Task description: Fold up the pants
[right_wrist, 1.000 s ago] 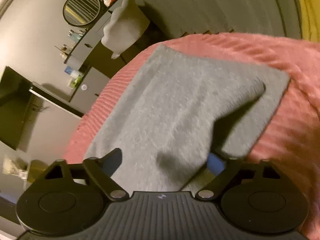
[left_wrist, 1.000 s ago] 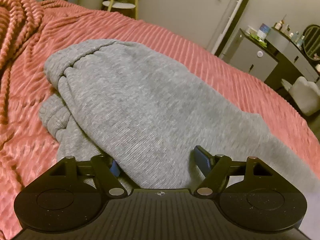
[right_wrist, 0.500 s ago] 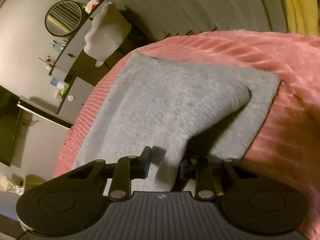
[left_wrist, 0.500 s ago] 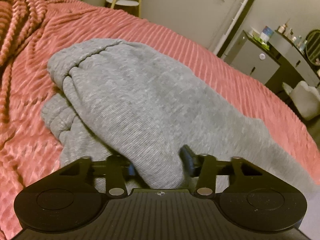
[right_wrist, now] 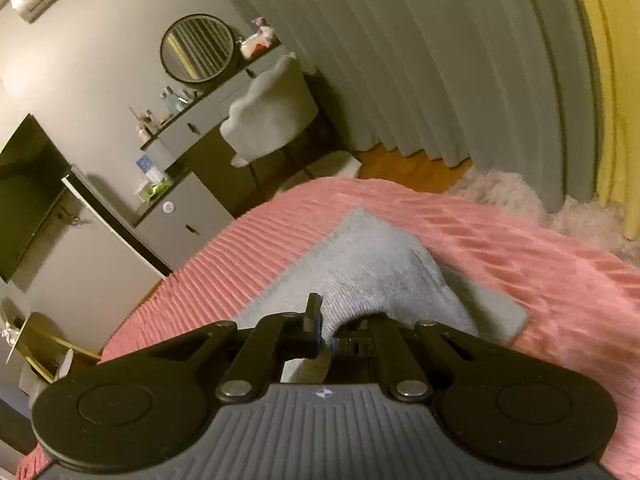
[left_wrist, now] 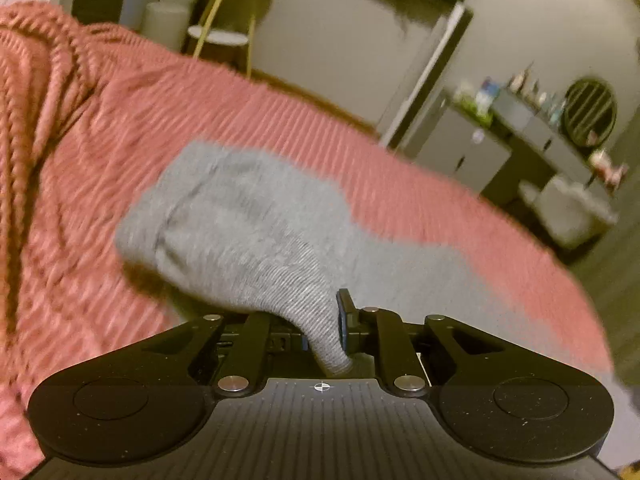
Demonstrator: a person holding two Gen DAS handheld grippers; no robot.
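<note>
The left tool is clamped on a pinch of the grey pants, its blue-padded fingers pressed close with ribbed fabric squeezed between them and drawn up into a peak. The rest of the garment lies bunched on the pink ribbed bedspread, its thick rolled end toward the rumpled side of the bed. The right tool is likewise closed tight on a fold of the pants, lifting the cloth into a tent, while a flat layer stays spread on the bedspread near the bed's edge closest to the curtain and the fluffy rug.
</note>
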